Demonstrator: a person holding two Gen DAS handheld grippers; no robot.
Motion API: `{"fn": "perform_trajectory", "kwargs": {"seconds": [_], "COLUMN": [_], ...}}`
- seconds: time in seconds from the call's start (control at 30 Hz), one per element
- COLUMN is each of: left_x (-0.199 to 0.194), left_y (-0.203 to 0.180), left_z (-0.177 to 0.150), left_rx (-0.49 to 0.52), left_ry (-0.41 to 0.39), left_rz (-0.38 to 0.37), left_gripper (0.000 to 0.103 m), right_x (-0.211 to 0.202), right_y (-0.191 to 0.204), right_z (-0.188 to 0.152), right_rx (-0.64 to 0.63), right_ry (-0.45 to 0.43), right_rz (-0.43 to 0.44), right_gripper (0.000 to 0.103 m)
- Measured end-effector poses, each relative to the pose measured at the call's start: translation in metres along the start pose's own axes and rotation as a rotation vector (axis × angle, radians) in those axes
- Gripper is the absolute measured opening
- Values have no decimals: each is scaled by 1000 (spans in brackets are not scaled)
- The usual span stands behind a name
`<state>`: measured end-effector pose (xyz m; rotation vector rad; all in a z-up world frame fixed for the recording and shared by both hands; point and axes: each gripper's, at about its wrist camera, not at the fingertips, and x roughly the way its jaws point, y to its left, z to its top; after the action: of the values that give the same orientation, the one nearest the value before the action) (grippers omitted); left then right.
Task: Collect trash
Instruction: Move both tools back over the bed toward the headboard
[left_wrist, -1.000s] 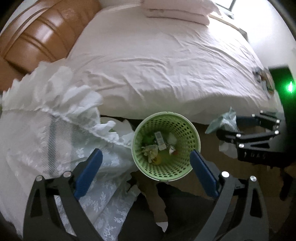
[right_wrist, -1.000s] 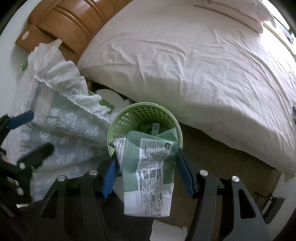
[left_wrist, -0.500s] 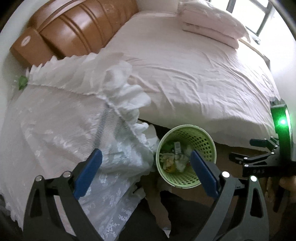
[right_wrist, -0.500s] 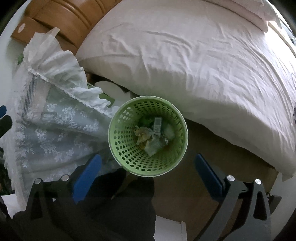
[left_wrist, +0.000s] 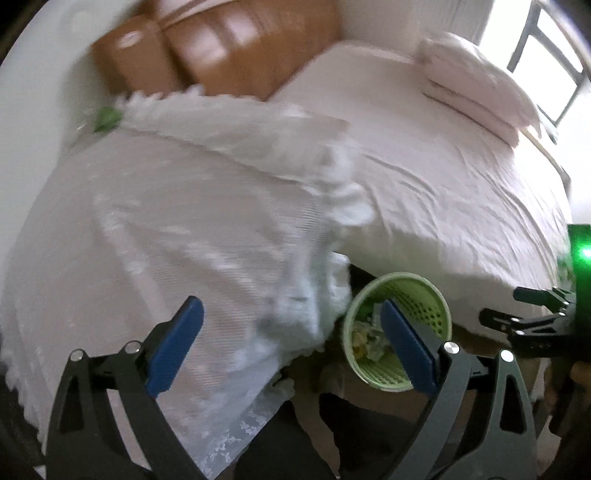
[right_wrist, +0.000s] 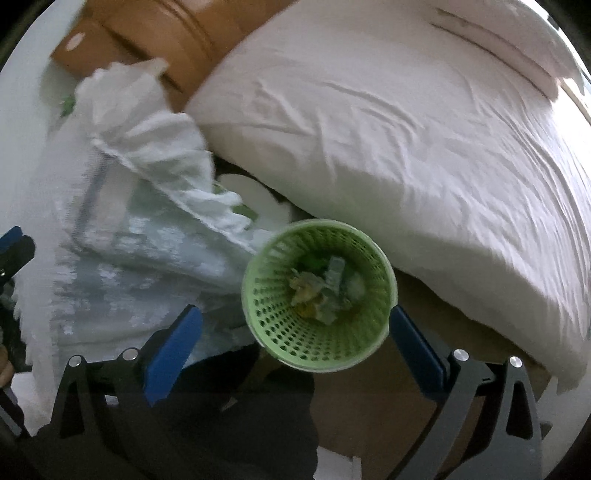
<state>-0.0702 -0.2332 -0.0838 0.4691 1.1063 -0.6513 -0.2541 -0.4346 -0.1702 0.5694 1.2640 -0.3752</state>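
A green perforated waste basket (right_wrist: 317, 343) stands on the floor by the bed, with crumpled wrappers and scraps (right_wrist: 321, 291) inside. It also shows in the left wrist view (left_wrist: 432, 306) at lower right. My right gripper (right_wrist: 291, 343) is open and empty, held above the basket. My left gripper (left_wrist: 291, 339) is open and empty, over the white lace cloth, left of the basket. The right gripper shows in the left wrist view (left_wrist: 532, 317) at the right edge.
A bed with a pale pink sheet (right_wrist: 406, 129) fills the right and back. A white lace cloth (left_wrist: 166, 229) covers furniture on the left. A brown wooden headboard (left_wrist: 229, 48) is behind. Pillows (left_wrist: 476, 85) lie by the window.
The right gripper opened and the green and white wrapper dropped into the basket. The left gripper swung left and up, so the basket moved to its lower right.
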Motion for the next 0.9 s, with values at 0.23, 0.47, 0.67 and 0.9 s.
{"fn": "perform_trajectory", "kwargs": {"seconds": [0.23, 0.47, 0.67, 0.9], "left_x": [-16, -24, -13, 20], "left_y": [100, 202, 274, 335], "left_z": [0, 14, 45, 67], "left_rx": [-203, -328, -343, -286], "left_ry": [-41, -94, -144, -154], "left_rz": [119, 228, 273, 319], "left_gripper": [92, 92, 92, 92], "right_x": [-10, -7, 14, 67], "right_y": [78, 196, 318, 450], "right_z": [50, 118, 193, 286], "right_rx": [-171, -333, -458, -645], "right_ry": [-40, -96, -134, -192], "right_rz": [51, 111, 183, 113], "right_gripper": [100, 100, 100, 92]}}
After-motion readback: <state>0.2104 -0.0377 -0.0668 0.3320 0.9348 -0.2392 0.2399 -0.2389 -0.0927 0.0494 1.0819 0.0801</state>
